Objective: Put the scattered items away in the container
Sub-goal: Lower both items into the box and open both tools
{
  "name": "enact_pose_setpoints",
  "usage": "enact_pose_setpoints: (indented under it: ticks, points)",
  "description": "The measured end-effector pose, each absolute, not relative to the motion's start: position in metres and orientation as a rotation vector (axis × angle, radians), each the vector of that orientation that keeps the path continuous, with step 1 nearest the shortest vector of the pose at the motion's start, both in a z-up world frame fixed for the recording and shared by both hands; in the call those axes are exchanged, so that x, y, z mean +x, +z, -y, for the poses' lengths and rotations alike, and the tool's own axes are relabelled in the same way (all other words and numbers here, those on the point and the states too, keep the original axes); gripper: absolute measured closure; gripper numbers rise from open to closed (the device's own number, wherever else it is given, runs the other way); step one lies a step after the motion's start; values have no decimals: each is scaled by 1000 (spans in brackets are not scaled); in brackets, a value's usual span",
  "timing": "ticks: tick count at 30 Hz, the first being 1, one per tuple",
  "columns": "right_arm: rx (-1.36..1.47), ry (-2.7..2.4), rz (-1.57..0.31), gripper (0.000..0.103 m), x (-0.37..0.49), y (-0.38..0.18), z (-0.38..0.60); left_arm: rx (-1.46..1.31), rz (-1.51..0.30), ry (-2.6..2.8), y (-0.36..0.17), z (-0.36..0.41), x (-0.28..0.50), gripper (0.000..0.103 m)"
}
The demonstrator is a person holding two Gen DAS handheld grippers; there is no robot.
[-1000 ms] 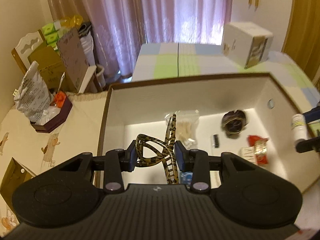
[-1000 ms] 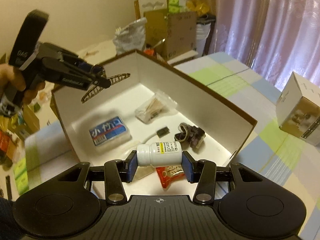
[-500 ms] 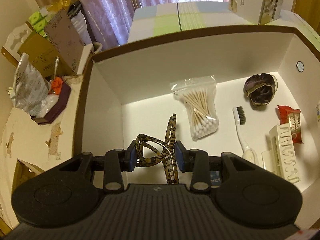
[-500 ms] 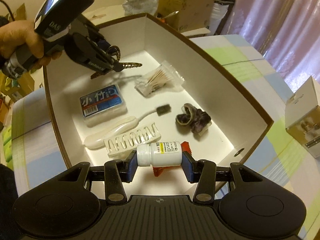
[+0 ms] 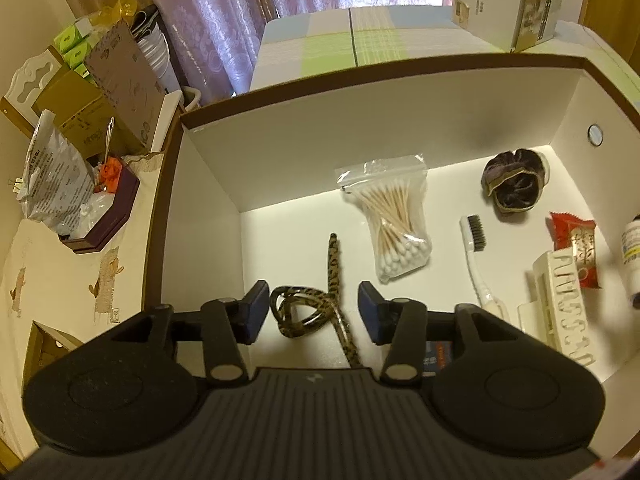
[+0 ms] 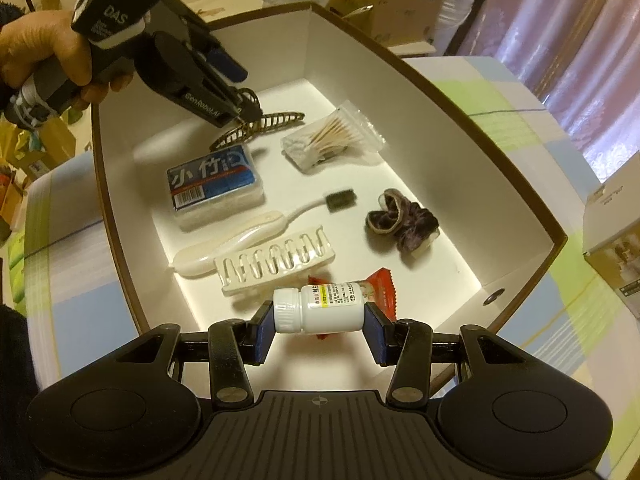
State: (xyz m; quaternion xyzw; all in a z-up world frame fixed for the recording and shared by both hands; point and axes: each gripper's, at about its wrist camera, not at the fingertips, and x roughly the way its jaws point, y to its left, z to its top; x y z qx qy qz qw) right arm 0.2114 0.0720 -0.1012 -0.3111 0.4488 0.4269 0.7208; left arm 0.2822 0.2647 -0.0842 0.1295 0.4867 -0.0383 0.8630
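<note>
Leopard-print hair clip (image 5: 320, 304) lies on the box (image 5: 380, 120) floor between the spread left gripper (image 5: 313, 311), long axis near-to-far. Right gripper (image 6: 319, 324) pinches a white bottle (image 6: 320, 308) sideways.

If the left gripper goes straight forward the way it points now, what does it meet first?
Most likely the leopard-print hair clip, lying between the open fingers of the left gripper, then the box floor. Depth is unclear.

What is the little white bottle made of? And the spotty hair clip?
The bottle looks like smooth, slightly shiny white plastic, with a ribbed cap and a paper label. The hair clip looks like hard glossy plastic: light glints off its leopard-print curves and its teeth hold a stiff shape. Both are guesses from looks alone.
</note>
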Motion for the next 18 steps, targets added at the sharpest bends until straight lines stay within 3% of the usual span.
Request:
enact_pose_setpoints:
  ticks: [7,9,11,16,18]
  points:
    - [-681,943,-989,59,212,-99,-71,280,-988,-92,-77,-260,277,45]
    - [-683,940,-985,56,212,-97,-71,271,-981,-92,-74,-262,275,37]
    - [-683,936,-967,34,210,-95,-69,258,-966,-92,-69,-264,272,32]
    - [-652,946,-945,25,207,-88,-67,214,-944,-102,-55,-271,263,25]
    - [-639,938,-941,21,206,-86,-65,198,-936,-106,-50,-272,258,13]
